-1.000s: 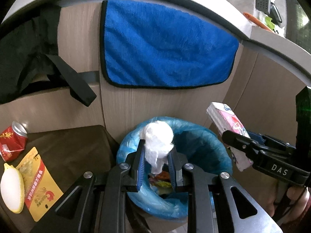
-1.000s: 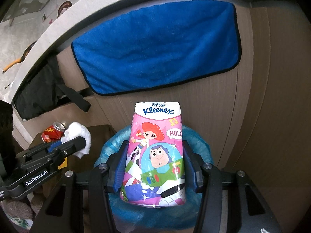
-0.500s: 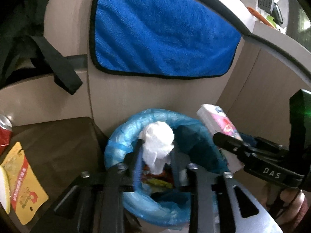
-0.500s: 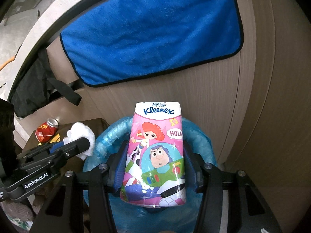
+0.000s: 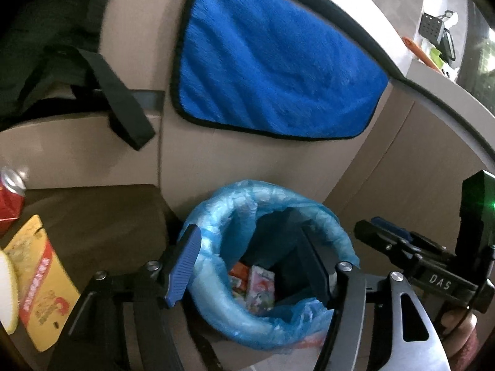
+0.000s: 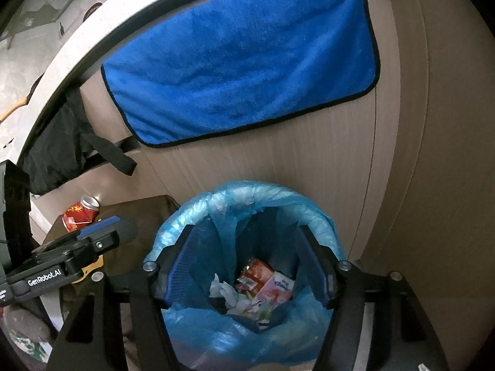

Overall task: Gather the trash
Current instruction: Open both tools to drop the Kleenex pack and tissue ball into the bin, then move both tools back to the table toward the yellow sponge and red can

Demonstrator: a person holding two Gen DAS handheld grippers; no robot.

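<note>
A bin lined with a blue bag (image 5: 216,216) (image 6: 191,216) stands against the wooden cabinet. Both grippers hover over its mouth. My left gripper (image 5: 250,262) is open and empty. My right gripper (image 6: 247,259) is open and empty. The pink Kleenex pack (image 6: 275,290) and the white crumpled tissue (image 6: 225,292) lie inside the bin among red wrappers (image 6: 255,273); the pack also shows in the left wrist view (image 5: 260,290). A red can (image 5: 9,198) (image 6: 80,213) and a yellow-red snack pouch (image 5: 40,284) lie on the brown low table (image 5: 102,219).
A blue towel (image 5: 272,74) (image 6: 241,68) hangs on the cabinet above the bin. A black bag with a strap (image 5: 117,99) hangs at the left. A white-yellow round object (image 5: 6,290) lies at the left edge. The countertop (image 5: 433,71) carries small items.
Both grippers opened over the bin. The white tissue dropped from the left one and the Kleenex pack from the right one; both now lie inside the bin.
</note>
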